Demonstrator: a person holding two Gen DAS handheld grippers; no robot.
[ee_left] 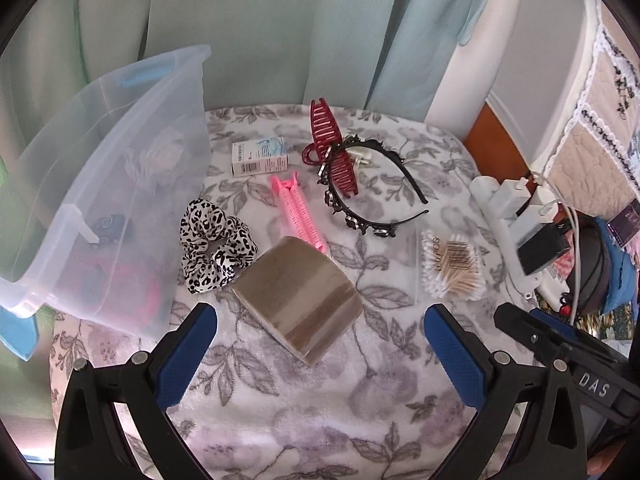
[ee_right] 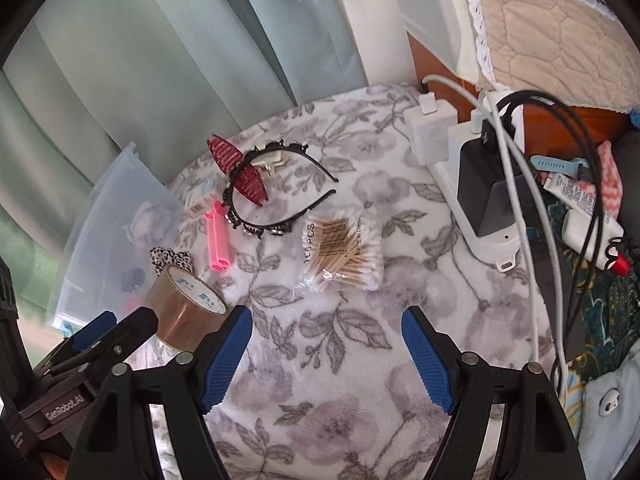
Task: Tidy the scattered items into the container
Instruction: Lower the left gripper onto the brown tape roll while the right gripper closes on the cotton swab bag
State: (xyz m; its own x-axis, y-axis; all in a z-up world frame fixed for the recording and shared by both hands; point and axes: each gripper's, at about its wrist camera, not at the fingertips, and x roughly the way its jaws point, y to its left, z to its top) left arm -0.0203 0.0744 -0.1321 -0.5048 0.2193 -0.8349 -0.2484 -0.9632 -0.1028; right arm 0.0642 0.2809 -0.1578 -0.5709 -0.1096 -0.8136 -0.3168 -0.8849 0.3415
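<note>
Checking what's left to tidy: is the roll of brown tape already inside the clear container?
No, the roll of brown tape lies on the floral blanket, outside the clear container.

bin point(ee_left: 120, 160) contents blurred, scrunchie point(ee_right: 170, 260) half hidden

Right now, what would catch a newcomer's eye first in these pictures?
Probably the roll of brown tape on the floral blanket, just ahead of the open left tongs. Behind it lie a pink hair clip and a dark red claw clip; the clear plastic bin stands at the left.
</note>
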